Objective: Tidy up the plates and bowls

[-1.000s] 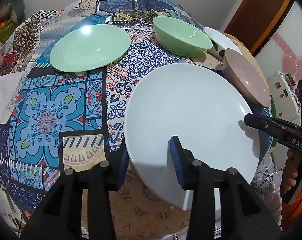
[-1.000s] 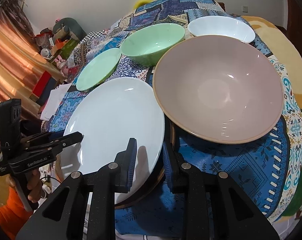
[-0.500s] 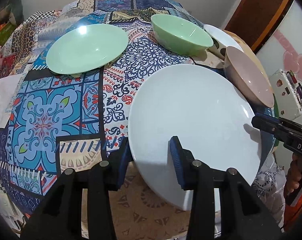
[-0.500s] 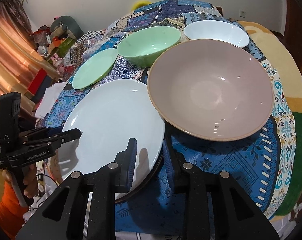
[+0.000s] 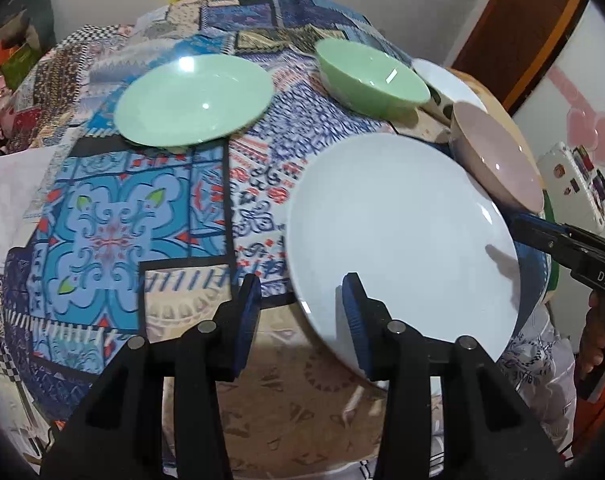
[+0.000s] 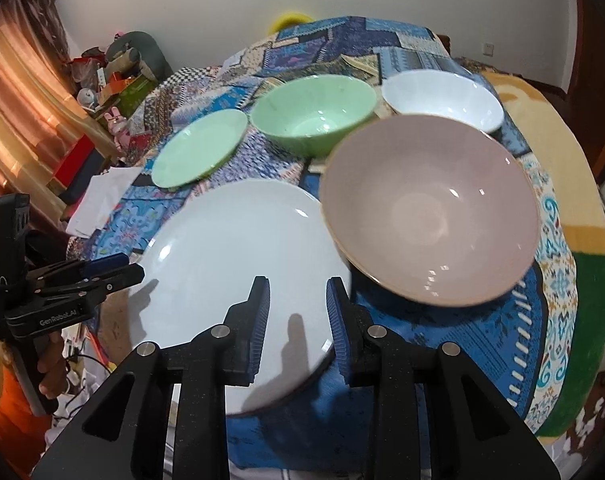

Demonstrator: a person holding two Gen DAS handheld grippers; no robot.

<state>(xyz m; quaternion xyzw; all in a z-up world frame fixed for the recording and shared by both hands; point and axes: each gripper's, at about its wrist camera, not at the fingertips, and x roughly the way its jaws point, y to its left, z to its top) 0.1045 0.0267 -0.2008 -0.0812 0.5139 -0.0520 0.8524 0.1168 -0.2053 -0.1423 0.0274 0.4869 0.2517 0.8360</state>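
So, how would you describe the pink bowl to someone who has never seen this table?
On the table under the patchwork cloth, look at the near edge on the right, beside the big white plate. The pink bowl sits there, in front of the green bowl and the white bowl. It is the widest bowl and the only dusty pink one.

We see a large plate (image 6: pixel 238 264) at the desk's (image 6: pixel 554 240) near edge, a big bowl (image 6: pixel 430 208) to its right, and a small plate (image 6: pixel 198 148) and two bowls (image 6: pixel 314 114) behind.
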